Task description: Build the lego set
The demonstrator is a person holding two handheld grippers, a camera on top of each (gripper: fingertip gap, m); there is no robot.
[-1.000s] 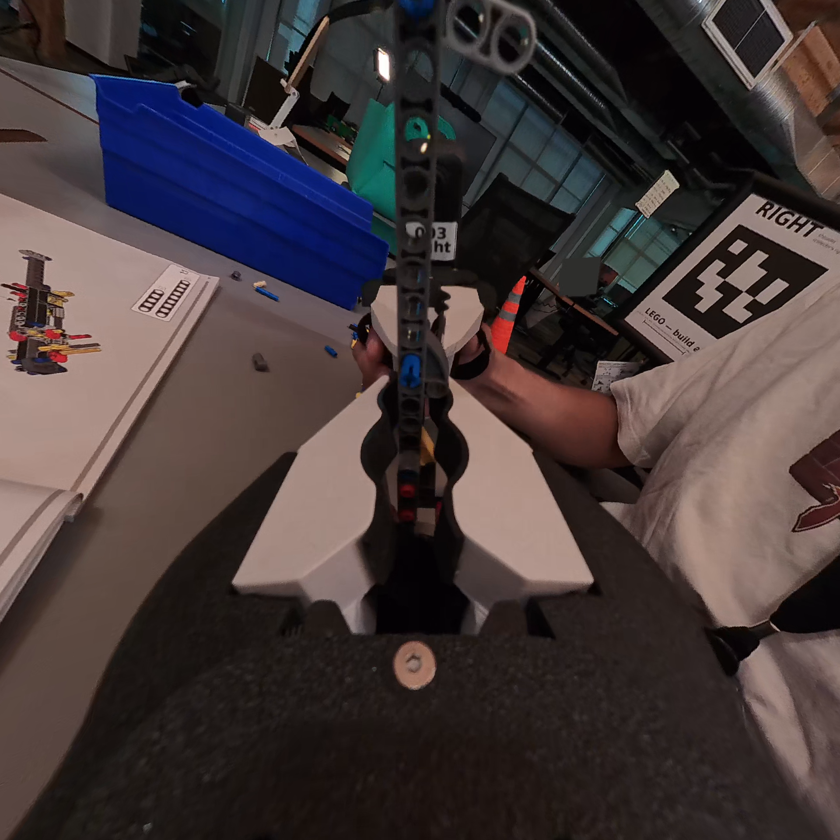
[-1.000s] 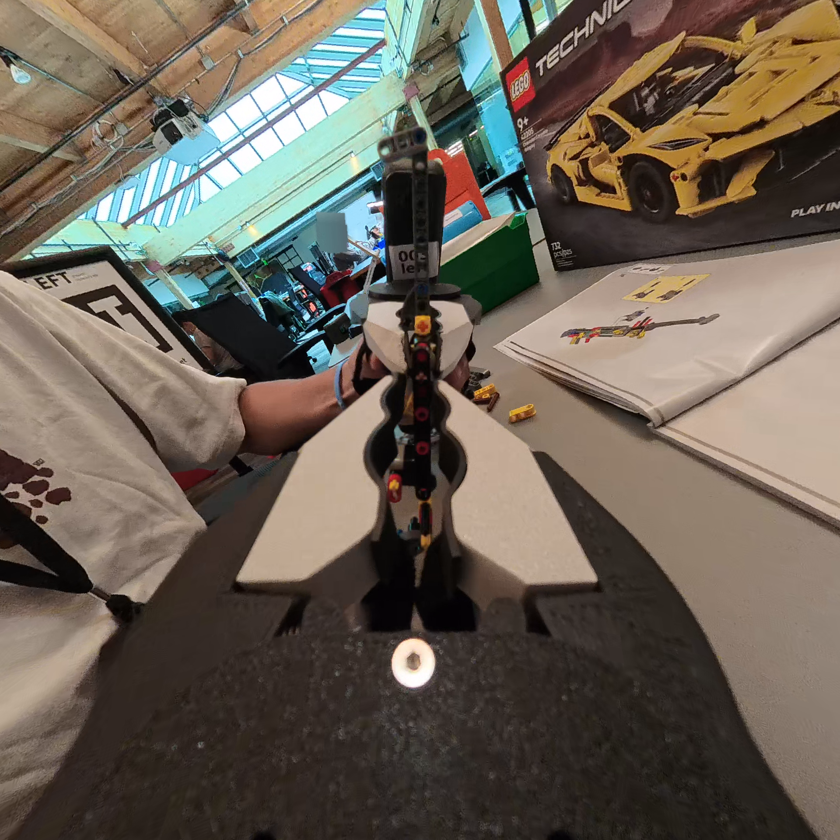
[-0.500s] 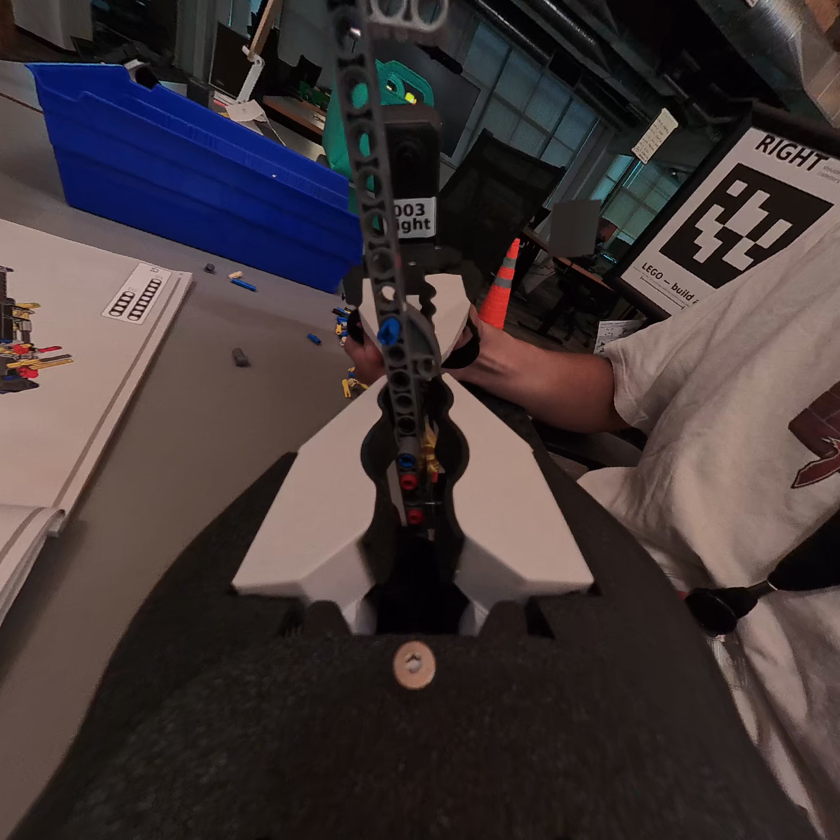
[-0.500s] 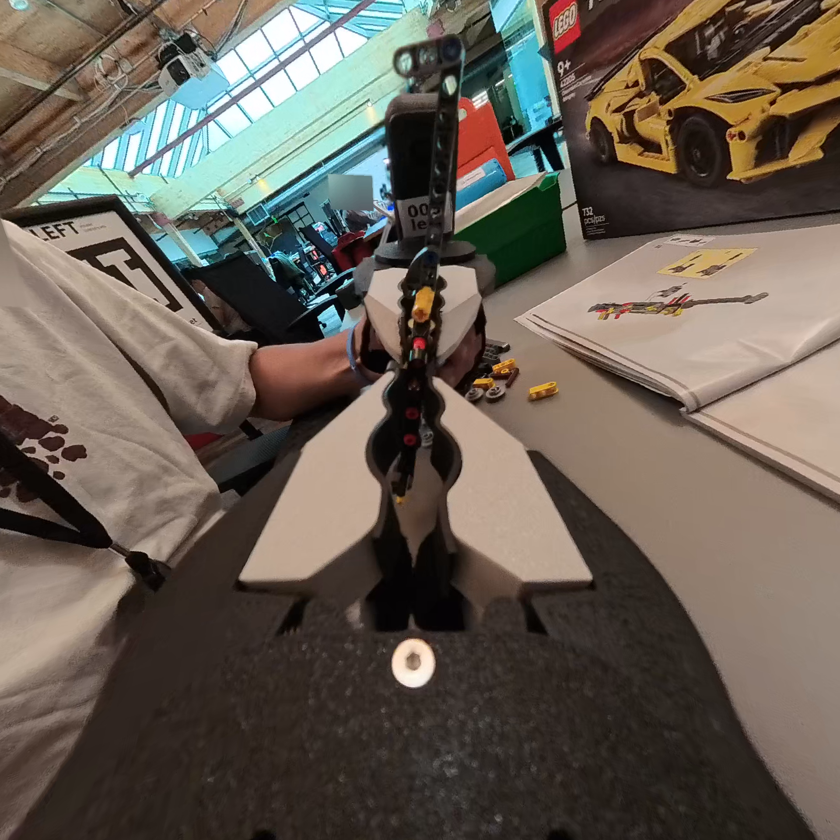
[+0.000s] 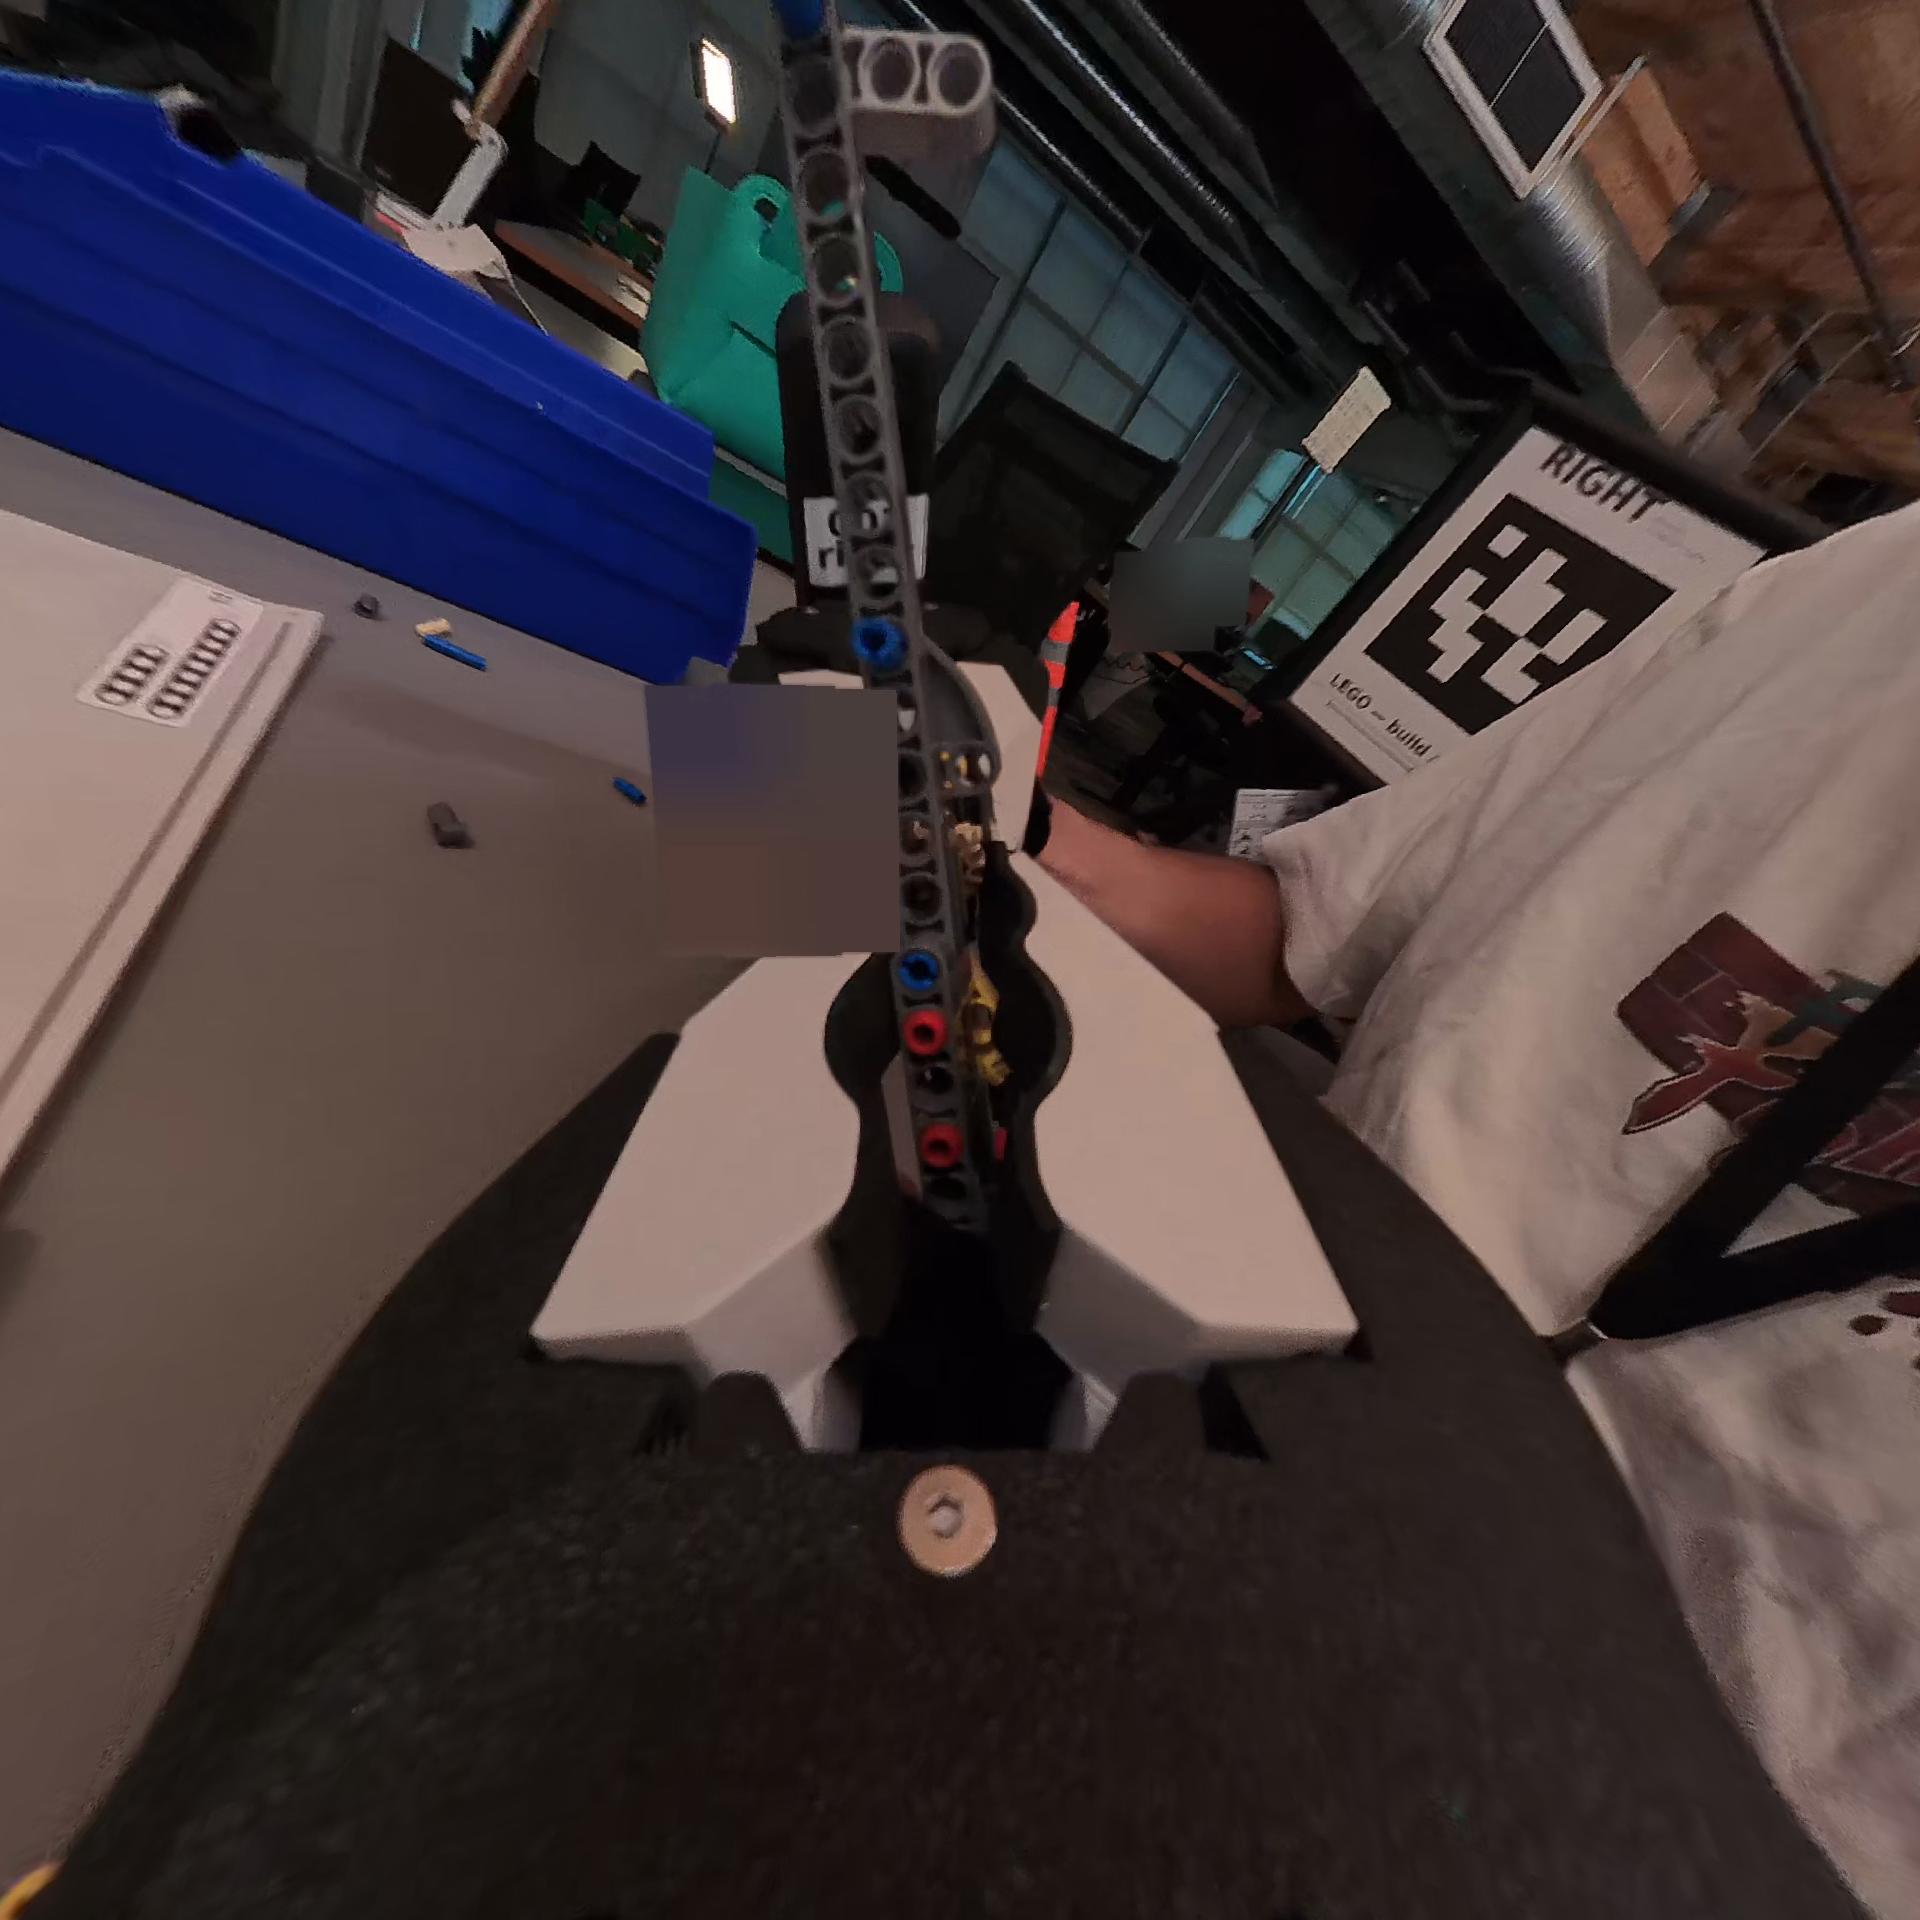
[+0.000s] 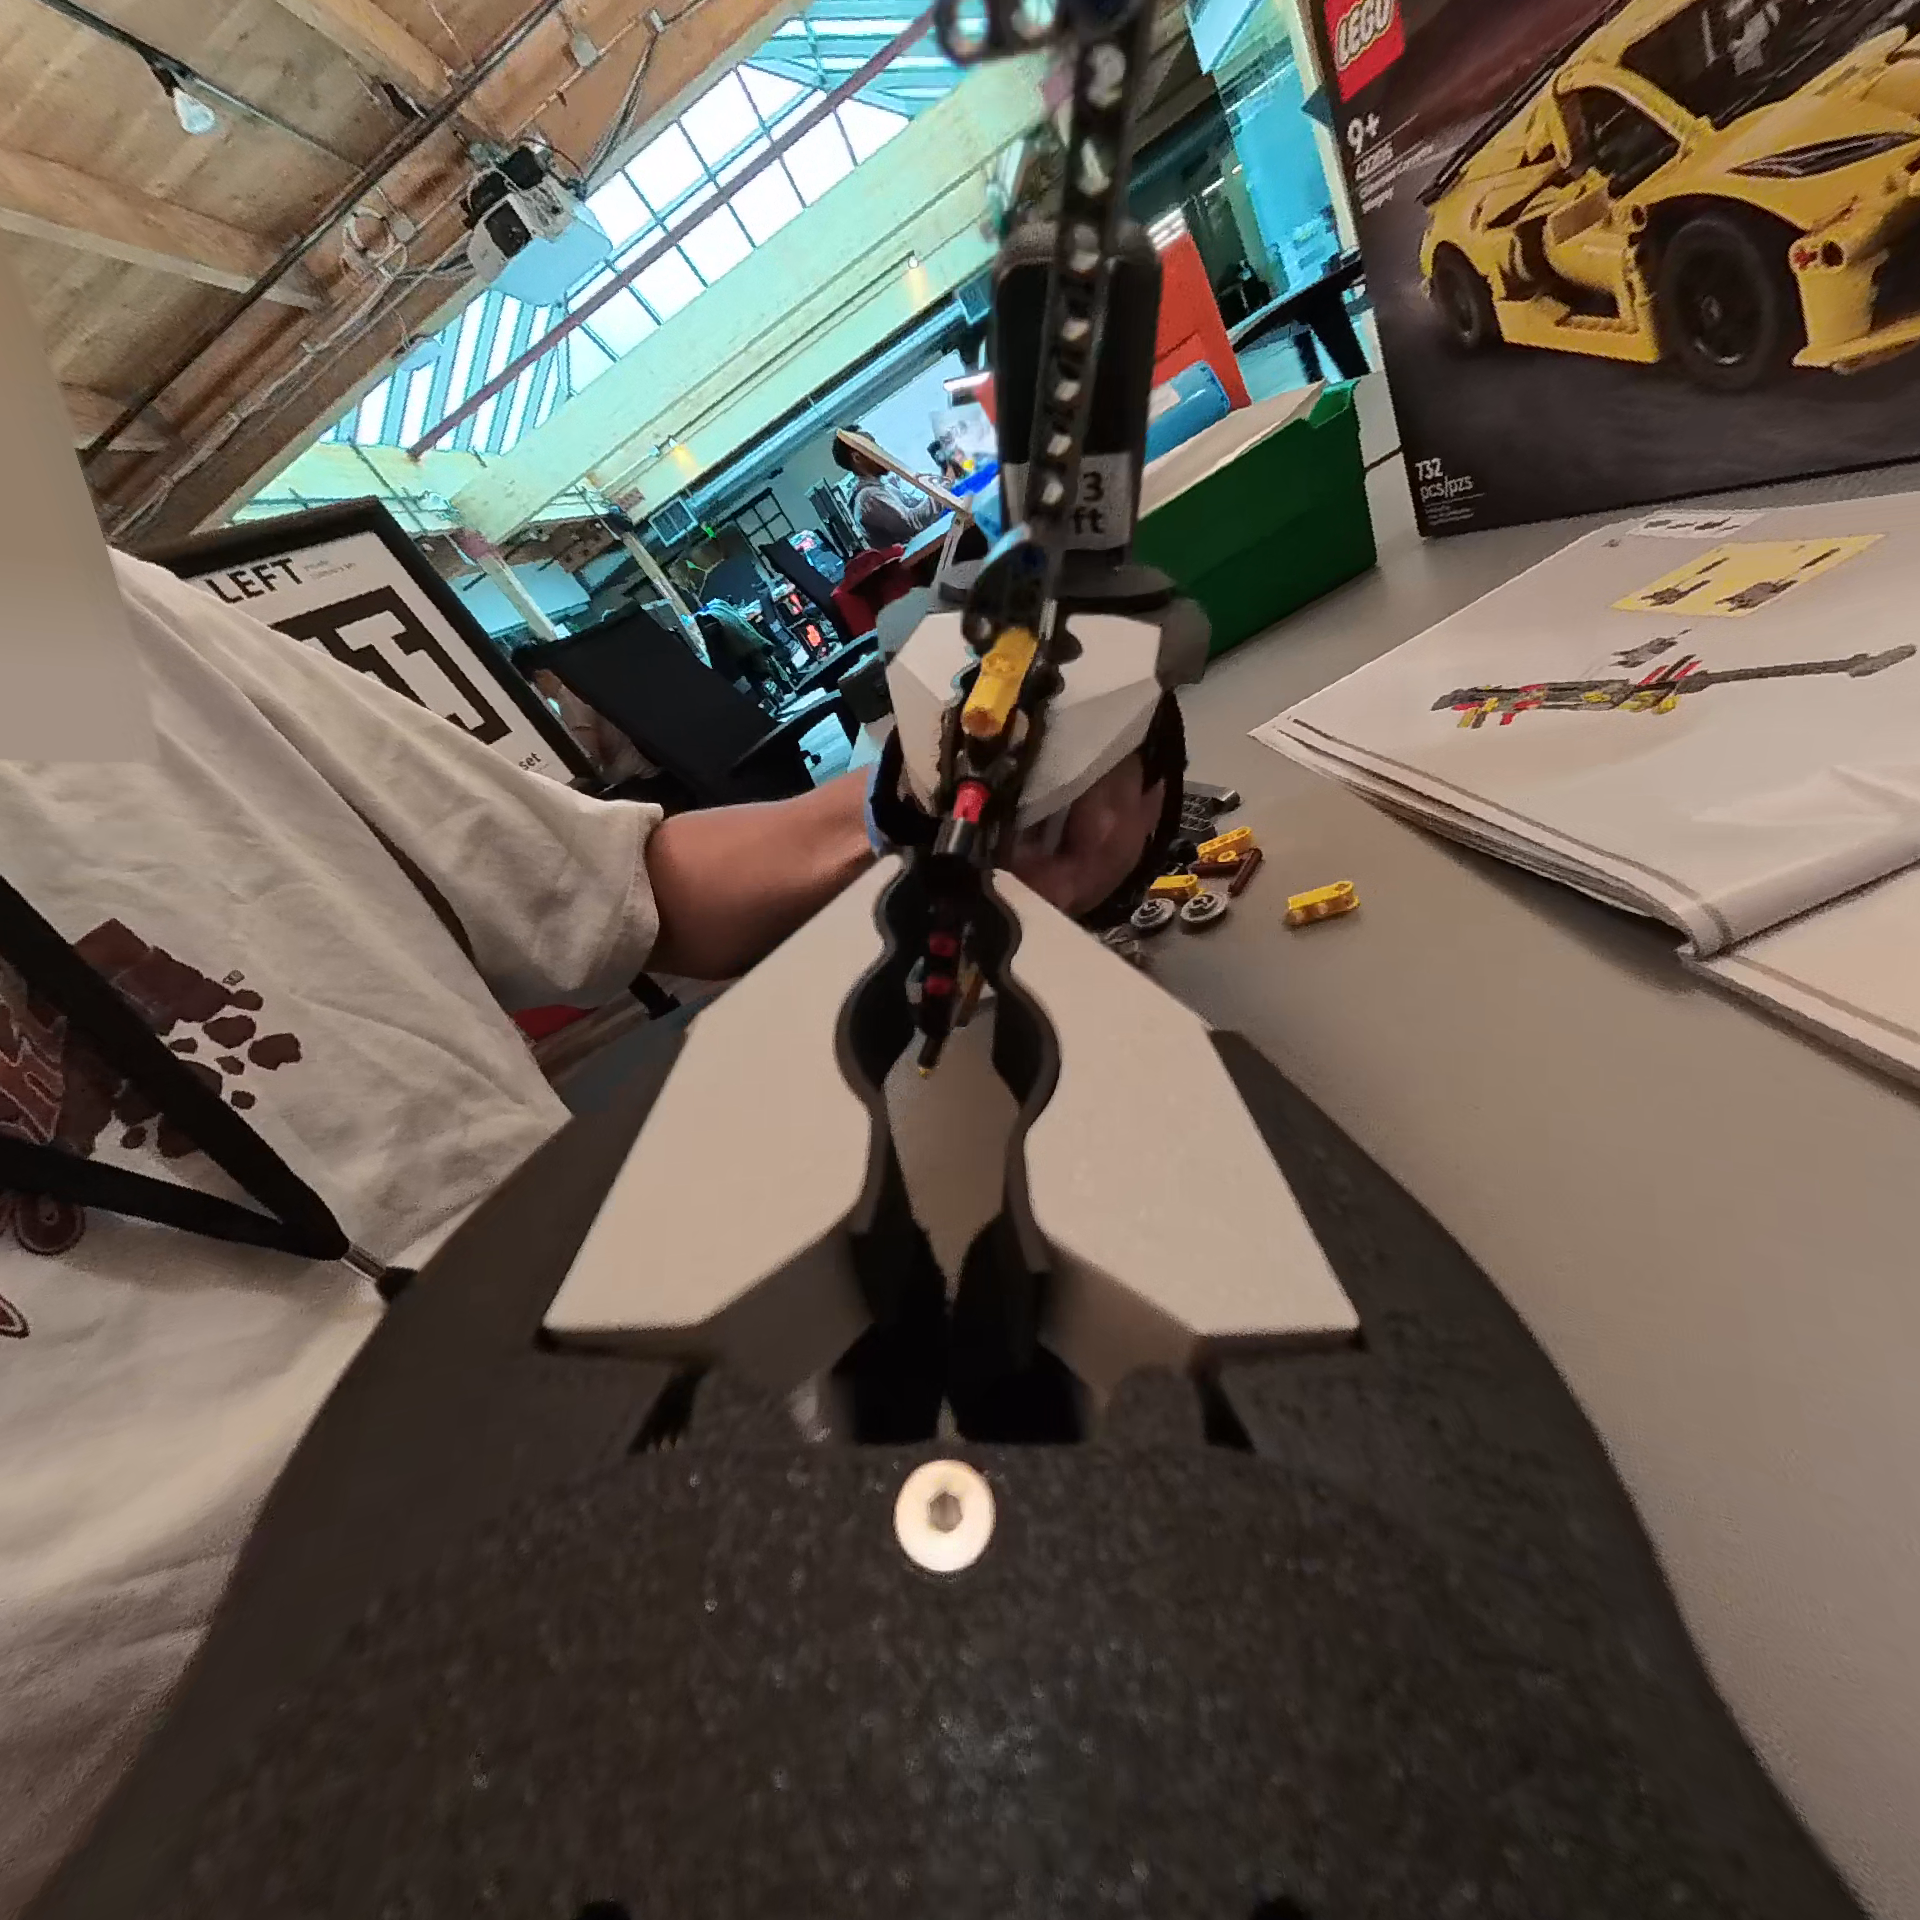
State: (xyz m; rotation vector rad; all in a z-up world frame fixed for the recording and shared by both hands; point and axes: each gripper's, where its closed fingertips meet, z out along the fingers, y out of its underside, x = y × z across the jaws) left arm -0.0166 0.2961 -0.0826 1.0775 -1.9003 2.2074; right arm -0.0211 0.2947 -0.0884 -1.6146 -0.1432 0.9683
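Note:
A long dark grey beam assembly (image 5: 868,499) with blue and red pins and yellow parts stands nearly upright between both grippers. My left gripper (image 5: 966,904) is shut on its lower end; a blurred patch hides the left fingertip. In the right wrist view the same assembly (image 6: 1060,416) runs up out of the frame, a yellow connector (image 6: 995,686) sticking out. My right gripper (image 6: 943,899) is shut on its bottom end. Each gripper faces the other: the right one shows in the left wrist view (image 5: 1003,717), the left one in the right wrist view (image 6: 1081,717).
A blue bin (image 5: 312,364), an open instruction booklet (image 5: 104,790) and small loose pieces (image 5: 447,826) lie on the grey table. The right wrist view shows the set's box (image 6: 1662,260), a green bin (image 6: 1268,520), the booklet (image 6: 1610,790) and loose yellow and grey pieces (image 6: 1205,883). The person's white shirt (image 5: 1558,935) is close by. Only a small space, under 4 cm, lies between the two pairs of fingers.
The assembly has tilted from upright; its top now leans left in the left wrist view and right in the right wrist view. Both grippers stay shut on it.

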